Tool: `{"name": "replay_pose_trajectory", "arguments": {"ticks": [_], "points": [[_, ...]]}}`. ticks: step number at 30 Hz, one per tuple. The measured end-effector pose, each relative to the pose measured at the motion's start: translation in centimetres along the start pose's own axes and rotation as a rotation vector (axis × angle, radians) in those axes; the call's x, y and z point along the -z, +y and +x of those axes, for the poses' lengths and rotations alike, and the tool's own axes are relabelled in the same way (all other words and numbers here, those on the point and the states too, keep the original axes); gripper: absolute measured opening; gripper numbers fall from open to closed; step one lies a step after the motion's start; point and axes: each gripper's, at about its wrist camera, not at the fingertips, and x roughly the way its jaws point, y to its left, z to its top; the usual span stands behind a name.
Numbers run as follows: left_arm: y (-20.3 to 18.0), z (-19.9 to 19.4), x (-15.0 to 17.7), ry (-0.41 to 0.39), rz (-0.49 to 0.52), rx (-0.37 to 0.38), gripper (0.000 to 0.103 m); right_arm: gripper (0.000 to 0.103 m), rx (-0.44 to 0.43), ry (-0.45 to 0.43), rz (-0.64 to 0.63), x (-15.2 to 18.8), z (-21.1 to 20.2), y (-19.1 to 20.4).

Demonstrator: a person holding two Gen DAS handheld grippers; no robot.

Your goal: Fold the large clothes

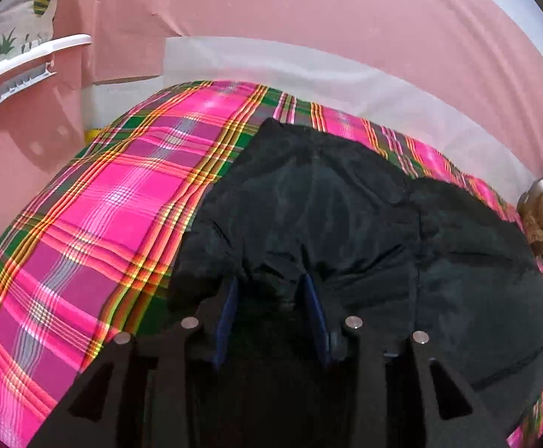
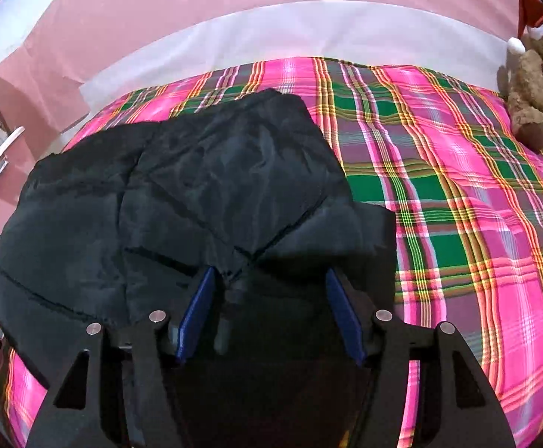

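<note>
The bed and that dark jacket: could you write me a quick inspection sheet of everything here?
Surface: pink-and-green plaid bedspread.
Job's things: black padded jacket, lying partly folded on the bedspread.
Clutter: brown teddy bear in a Santa hat, at the bedspread's far corner.
Grippers: left gripper and right gripper both open over the jacket's near edge.
Cables: nothing seen.
Surroundings: pink wall; white basket holding pineapple-print fabric.
</note>
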Motion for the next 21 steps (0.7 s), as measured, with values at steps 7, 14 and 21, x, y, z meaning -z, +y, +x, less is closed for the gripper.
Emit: {"name": "replay_pose_trajectory", "arguments": {"ticks": [7, 14, 21], "points": [[-0.9, -4.5, 0.6, 0.0, 0.002, -0.03, 0.039, 0.061, 0.012, -0.051, 0.014, 1.3, -4.7, 0.9], [-4.6, -14.8, 5.6, -0.041, 0.021, -0.018, 0.043, 0.062, -0.036, -0.114, 0.011, 6.9, -13.4, 3.0], [-7.4, -23.4, 12.3, -0.04, 0.048, 0.006, 0.046, 0.062, -0.058, -0.15, -0.034, 13.2, -20.2, 5.5]]}}
